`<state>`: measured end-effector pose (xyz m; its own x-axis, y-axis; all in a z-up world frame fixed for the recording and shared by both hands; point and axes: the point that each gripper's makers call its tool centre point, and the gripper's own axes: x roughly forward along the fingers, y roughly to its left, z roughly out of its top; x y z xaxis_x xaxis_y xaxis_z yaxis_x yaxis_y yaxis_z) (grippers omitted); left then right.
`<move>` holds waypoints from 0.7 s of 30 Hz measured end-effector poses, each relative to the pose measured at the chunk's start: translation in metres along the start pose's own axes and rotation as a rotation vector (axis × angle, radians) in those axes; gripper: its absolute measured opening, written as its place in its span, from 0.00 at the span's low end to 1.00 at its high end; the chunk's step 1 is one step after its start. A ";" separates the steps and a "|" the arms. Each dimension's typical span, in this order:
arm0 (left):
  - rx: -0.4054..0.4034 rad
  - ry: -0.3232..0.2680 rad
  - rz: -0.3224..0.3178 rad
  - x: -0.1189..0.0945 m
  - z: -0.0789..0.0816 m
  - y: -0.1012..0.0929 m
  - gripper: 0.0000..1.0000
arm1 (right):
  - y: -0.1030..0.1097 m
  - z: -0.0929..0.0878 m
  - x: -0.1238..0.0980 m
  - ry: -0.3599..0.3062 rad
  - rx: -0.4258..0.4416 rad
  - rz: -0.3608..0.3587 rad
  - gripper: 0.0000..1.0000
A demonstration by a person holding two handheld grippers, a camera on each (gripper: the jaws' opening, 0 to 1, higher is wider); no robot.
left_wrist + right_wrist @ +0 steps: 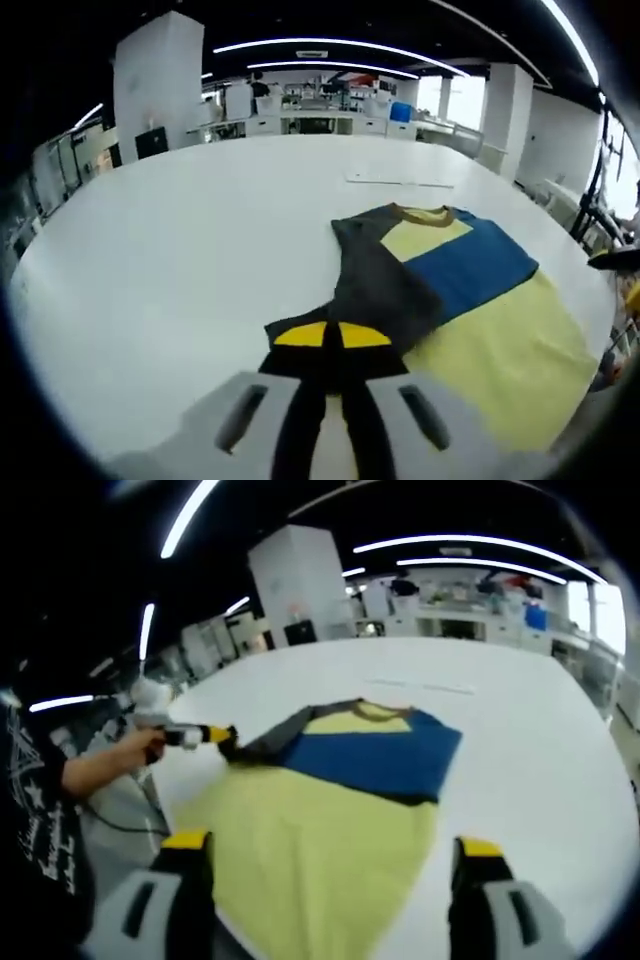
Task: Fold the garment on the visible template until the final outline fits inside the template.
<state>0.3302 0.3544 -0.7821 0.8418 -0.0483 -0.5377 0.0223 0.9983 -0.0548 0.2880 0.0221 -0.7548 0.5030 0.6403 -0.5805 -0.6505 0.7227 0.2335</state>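
The white bench (pixel 180 250) carries the yellow, blue and grey garment (pixel 340 810) flat at its near edge, a grey sleeve (pixel 375 285) folded inward at eleven o'clock by the left tongs (pixel 332 345) clamped on it, the right tongs (pixel 325 852) gaping empty, any template unclear.

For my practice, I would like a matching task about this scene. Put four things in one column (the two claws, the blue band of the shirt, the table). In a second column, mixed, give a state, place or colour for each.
Things:
1. left claw
2. right claw
3. blue band
4. table

States:
a. white
b. open, above the yellow lower part
c. crosses the middle of the garment
d. shut on the dark sleeve

Pairs: 1-d, 2-b, 3-c, 4-a
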 end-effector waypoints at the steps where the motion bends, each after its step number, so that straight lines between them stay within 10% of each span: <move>1: -0.005 -0.013 0.008 -0.002 0.004 0.005 0.00 | 0.001 0.000 0.001 0.001 0.000 0.001 0.99; 21: 0.020 -0.291 0.105 -0.030 0.082 0.088 0.00 | 0.001 0.000 0.009 0.016 -0.004 0.016 0.99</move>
<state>0.3515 0.4462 -0.7020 0.9589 0.0644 -0.2763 -0.0650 0.9979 0.0068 0.2919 0.0288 -0.7594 0.4832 0.6475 -0.5893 -0.6610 0.7112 0.2394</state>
